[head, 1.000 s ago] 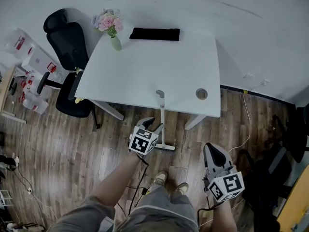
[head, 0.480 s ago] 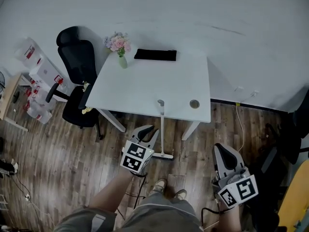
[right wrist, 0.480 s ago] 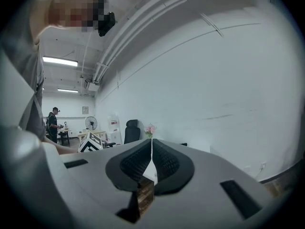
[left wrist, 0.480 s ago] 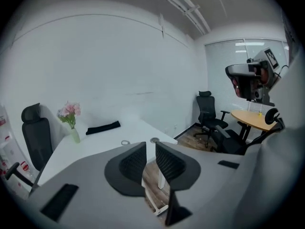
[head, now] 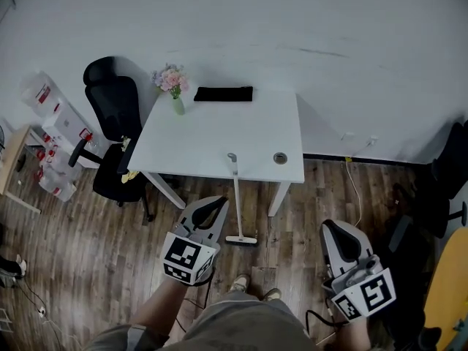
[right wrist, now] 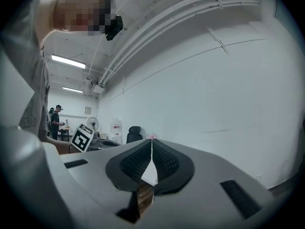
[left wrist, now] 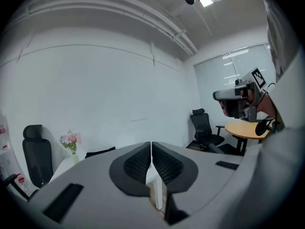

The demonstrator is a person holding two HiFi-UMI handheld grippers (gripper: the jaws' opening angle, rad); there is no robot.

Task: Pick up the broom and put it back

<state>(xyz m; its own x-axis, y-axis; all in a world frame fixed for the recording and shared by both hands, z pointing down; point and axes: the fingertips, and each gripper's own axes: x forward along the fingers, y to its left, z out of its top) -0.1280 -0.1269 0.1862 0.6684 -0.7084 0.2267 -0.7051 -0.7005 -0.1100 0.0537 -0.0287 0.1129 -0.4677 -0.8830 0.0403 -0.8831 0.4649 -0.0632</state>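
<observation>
At the far left a black swivel office chair [head: 108, 115] stands beside the white rectangular worktop [head: 219, 134]. A small vase of pink flowers [head: 170, 82] sits on the worktop's back corner, with a flat black pouch [head: 223, 93] next to it.

The left hand-held gripper [head: 210, 209] hangs over the brown wooden plank floor [head: 95, 232], near the broom but apart from it. Its jaws are pressed together with nothing between them.

Just to its right, the slim white long-handled broom [head: 236, 196] stands nearly upright. Its head rests on the floor and its handle top leans on the worktop's front edge.

Further right, the right hand-held gripper [head: 340, 232] is well apart from the broom, with its jaws also meeting and empty.

With the broom propped and neither gripper holding it, this looks like the put-back step already done. What remains is probably only to stay clear of the handle so it is not knocked. If it slid, a fresh grasp would need the jaws spread first.
</observation>
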